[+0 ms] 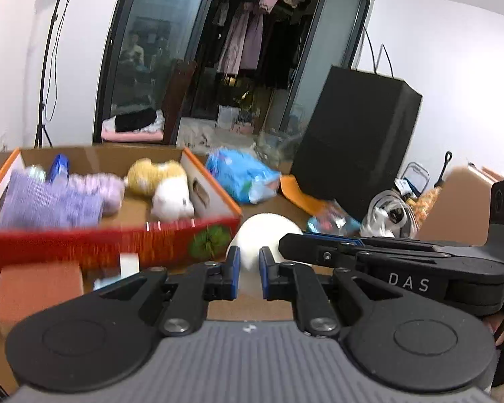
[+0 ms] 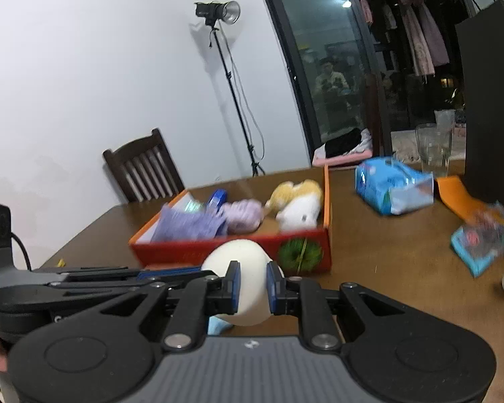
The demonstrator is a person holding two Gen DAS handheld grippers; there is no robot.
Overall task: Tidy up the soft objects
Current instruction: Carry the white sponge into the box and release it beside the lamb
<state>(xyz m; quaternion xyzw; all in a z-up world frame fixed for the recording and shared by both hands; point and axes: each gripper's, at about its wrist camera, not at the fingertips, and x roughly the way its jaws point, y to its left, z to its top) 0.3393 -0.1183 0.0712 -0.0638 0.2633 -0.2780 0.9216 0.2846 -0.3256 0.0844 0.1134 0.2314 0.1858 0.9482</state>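
Because both claws are pinching one soft thing at once, most of the risk sits in how they let it go.

Left claw (image 1: 249,273): clenched on the near edge of the white plush (image 1: 268,231); its blue pads look almost together, so it seems to hold only a thin fold.

Right claw (image 2: 253,285): clenched across the rounded body of the same white plush (image 2: 242,258), pads pressed into both sides; a pale blue bit shows under it, too small to identify.

White plush, place: held up between the two claws, just in front of the red box (image 1: 84,245), near its corner with the green print, not yet over the rim.

Box contents: a purple knit piece (image 1: 47,201), a lilac bundle, and a yellow-and-white toy (image 1: 164,184) already fill much of the floor.

Risk, front wall: if carried too low, the plush could catch the near wall and shove the light box along the tabletop (image 2: 386,252).

Risk, uneven release: one claw opening first would leave the toy swinging from the other, likely the thin fold, and it could drop outside.

Risk, crowding: landing on the toys inside, it may roll back out.

Risk, neighbours: the blue tissue pack (image 2: 393,184) and a glass (image 2: 433,147) stand to the right; a wide swing could knock them.

Picture quality: motion blur hides fine contact details.
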